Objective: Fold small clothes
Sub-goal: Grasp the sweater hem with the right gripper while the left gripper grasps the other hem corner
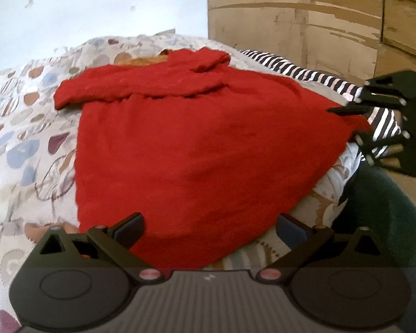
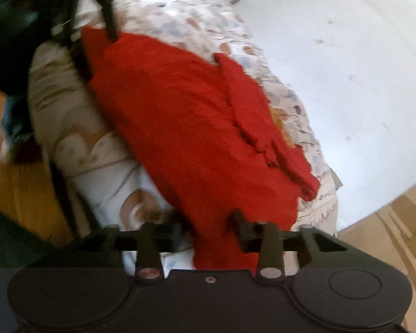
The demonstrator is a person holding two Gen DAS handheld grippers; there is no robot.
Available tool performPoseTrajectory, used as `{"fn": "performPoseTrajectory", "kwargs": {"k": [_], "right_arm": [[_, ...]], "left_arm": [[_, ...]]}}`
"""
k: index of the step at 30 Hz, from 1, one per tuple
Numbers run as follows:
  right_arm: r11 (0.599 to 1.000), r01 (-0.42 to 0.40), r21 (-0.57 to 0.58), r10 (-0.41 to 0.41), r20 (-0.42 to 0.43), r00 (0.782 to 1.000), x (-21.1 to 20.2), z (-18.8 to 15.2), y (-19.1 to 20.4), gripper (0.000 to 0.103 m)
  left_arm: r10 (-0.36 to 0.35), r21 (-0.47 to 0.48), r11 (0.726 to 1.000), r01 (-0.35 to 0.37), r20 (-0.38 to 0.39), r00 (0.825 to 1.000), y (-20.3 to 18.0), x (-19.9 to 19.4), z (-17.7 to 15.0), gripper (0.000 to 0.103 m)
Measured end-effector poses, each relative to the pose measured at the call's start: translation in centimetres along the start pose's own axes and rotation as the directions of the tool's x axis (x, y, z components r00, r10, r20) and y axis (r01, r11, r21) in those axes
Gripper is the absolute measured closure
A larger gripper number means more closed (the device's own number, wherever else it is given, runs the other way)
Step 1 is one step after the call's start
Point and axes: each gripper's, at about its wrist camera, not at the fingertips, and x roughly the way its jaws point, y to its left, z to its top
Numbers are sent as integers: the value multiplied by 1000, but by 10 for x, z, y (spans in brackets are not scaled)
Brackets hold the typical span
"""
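We've got the red knit sweater (image 1: 197, 138) spread on a patterned bedsheet (image 1: 22, 138), hem side toward us, one sleeve (image 1: 141, 86) already lying folded across the top near the collar, which suggests the sleeve fold is done and the body fold comes next. Our left gripper (image 1: 209, 230) sits at the near hem w/ fingers spread wide on either side of the cloth, released, nothing pinched; prob. poised to take that corner. Our right gripper (image 2: 208, 230) is at the other hem corner: in the left wrist view its fingers straddle the stretched red tip, and in its own view the red cloth runs between them, but the fingers don't look closed and that view is blurred, so we can't tell if it's gripping. The corner looks pulled out to a point, which reads as tension to flatten the body before folding. A black-and-white striped garment (image 1: 305, 69) lies at the far right edge of the bed, partly under the sweater, near the right gripper, so there's a risk of snagging it. Something orange (image 1: 144, 61) peeks from behind the collar; we can't tell what it is. Wood floor (image 1: 305, 14) beyond.
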Motion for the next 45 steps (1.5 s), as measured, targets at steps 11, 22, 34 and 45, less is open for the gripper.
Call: {"fn": "performPoseTrajectory", "kwargs": {"k": [11,22,34,45], "right_arm": [[749,-188,636,161,100,982,16,37,-117,92],[695,-207,688,153,141,978,14,39,-134,92],[816,-108,568,93,56,994,3,23,-86,92],[904,38,426,-52,20,998,-1,15,-38,92]], "left_arm": [[145,153,977,-152,57,988,-59,32,16,0],[421,187,884,-429,82,903,-27,45,26,11],[514,402,749,-527,149,845,-28,36,-2,46],[426,240,853,-463,193,884,-10,8,-2,96]]}}
